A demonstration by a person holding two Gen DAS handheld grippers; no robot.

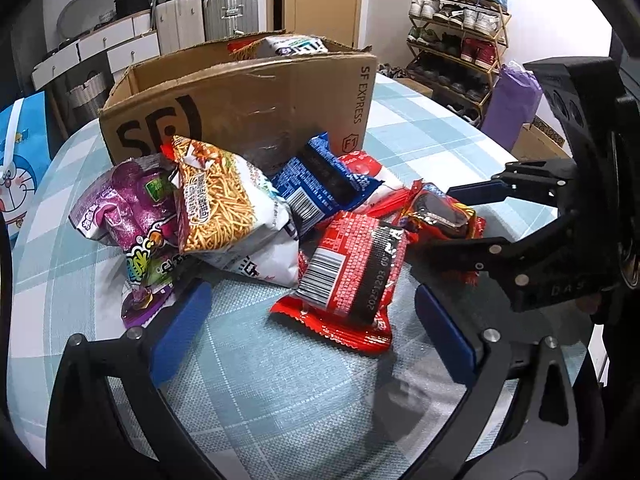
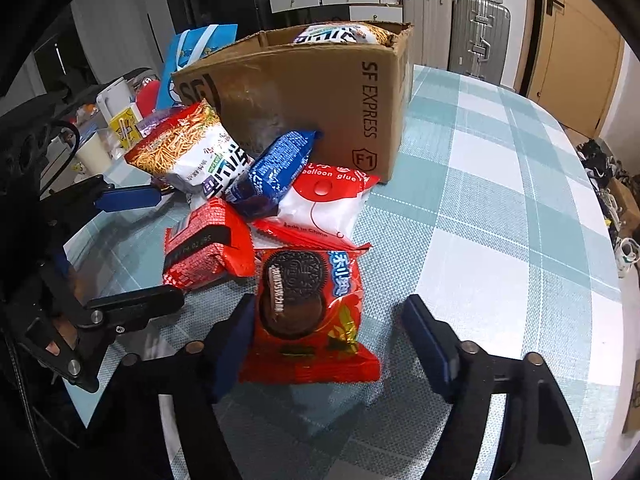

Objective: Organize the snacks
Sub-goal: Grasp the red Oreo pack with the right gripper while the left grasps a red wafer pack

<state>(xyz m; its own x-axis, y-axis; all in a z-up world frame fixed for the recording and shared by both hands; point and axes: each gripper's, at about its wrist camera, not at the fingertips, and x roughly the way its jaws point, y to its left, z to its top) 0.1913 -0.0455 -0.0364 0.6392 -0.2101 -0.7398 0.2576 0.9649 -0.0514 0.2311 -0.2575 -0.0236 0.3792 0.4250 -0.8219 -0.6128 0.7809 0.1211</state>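
A pile of snack packs lies on the checked tablecloth in front of a cardboard SF Express box [image 1: 248, 104] [image 2: 304, 92] that holds a noodle-snack bag. My left gripper [image 1: 308, 320] is open, its jaws either side of a red pack with a barcode [image 1: 348, 272] [image 2: 204, 244]. My right gripper [image 2: 328, 332] is open around a red Oreo pack [image 2: 308, 312] [image 1: 440, 216]; it shows in the left wrist view [image 1: 460, 216]. A noodle-snack bag [image 1: 224, 208] [image 2: 188, 152], a blue pack [image 1: 320, 180] [image 2: 272, 168] and a purple candy bag [image 1: 128, 216] lie behind.
A white and red balloon glue pack [image 2: 324, 204] lies under the blue pack. The round table [image 2: 500, 200] has bare cloth to the right. A blue Doraemon bag [image 1: 20, 168], suitcases [image 1: 228, 12] and a shoe rack [image 1: 460, 40] stand beyond the table.
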